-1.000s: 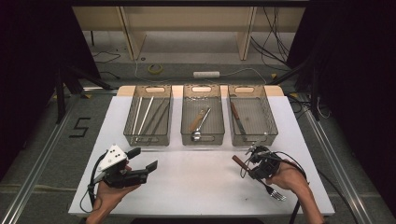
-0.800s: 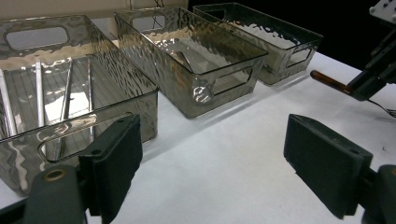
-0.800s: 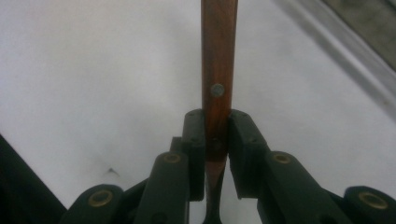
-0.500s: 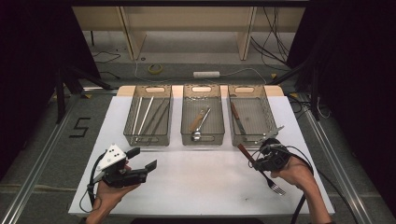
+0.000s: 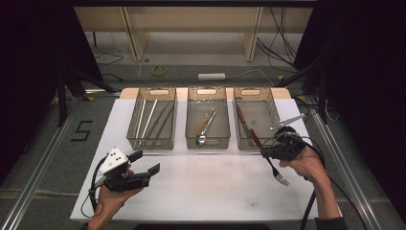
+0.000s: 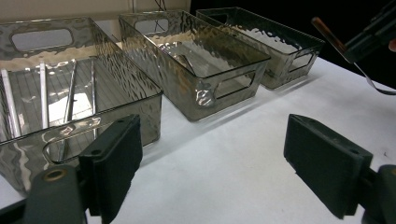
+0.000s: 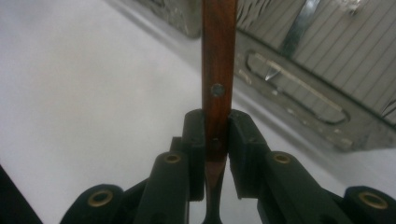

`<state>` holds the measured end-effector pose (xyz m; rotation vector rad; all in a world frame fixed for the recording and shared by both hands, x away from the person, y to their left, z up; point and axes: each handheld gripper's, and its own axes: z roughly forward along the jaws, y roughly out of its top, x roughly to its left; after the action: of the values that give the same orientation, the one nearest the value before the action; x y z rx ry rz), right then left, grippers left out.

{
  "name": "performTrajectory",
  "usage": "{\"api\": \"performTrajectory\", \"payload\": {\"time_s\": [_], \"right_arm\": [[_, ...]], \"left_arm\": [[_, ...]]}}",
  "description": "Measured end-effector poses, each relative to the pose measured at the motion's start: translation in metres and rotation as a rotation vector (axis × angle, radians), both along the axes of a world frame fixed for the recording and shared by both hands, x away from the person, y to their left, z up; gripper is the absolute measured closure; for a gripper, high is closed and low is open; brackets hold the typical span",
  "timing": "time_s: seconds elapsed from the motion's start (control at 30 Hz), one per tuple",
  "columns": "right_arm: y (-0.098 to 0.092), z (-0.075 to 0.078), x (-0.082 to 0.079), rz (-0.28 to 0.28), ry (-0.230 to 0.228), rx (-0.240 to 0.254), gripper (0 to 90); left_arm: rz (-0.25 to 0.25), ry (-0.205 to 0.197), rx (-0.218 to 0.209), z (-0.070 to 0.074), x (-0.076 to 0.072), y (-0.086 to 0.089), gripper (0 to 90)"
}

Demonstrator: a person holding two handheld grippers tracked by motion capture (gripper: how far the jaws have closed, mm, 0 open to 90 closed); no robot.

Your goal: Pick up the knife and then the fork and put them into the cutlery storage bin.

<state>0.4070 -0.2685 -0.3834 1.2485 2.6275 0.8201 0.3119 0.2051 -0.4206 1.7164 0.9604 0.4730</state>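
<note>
My right gripper (image 5: 266, 152) hovers above the white table's right side, just in front of the right basket (image 5: 252, 91). It is shut on a fork (image 5: 280, 176) by its wooden handle (image 7: 216, 93); the tines hang toward the person and the handle tip points at the basket. The pads clamp both sides of the handle in the right gripper view. My left gripper (image 5: 145, 163) rests low at the front left with its jaws wide open and nothing between them (image 6: 217, 163). In the left gripper view the fork handle (image 6: 327, 32) shows at the upper right.
Three clear baskets stand in a row at the back of the table (image 5: 210, 191). The left basket (image 5: 151, 143) holds several metal sticks (image 5: 143, 117), the middle basket (image 5: 207, 142) a wooden-handled spoon (image 5: 203, 127), the right one a wooden-handled knife (image 5: 242, 120).
My right gripper has risen with the fork and drifted toward the right basket. The left gripper has stayed where it was, still open.
</note>
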Motion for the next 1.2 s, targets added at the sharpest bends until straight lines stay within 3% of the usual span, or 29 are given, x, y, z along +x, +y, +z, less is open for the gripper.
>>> {"api": "performTrajectory", "payload": {"time_s": [0.17,0.33,0.67,0.87,1.2], "right_arm": [[0.0,0.008,0.007,-0.013,-0.022,0.045,78.4],[-0.001,0.019,0.018,-0.032,-0.054,0.123,78.5],[-0.008,0.034,0.041,-0.111,-0.101,0.235,78.5],[-0.009,0.043,0.054,-0.152,-0.123,0.257,78.5],[-0.006,0.055,0.074,-0.185,-0.17,0.219,78.4]], "left_arm": [[-0.001,-0.001,0.0,0.0,0.0,0.0,18.9],[-0.001,-0.001,-0.001,0.0,0.0,0.0,18.9],[-0.002,-0.001,-0.002,0.0,0.0,0.001,18.9],[-0.001,-0.001,-0.004,0.0,0.001,0.001,18.9],[-0.003,0.0,-0.003,0.0,0.001,0.002,18.9]]}}
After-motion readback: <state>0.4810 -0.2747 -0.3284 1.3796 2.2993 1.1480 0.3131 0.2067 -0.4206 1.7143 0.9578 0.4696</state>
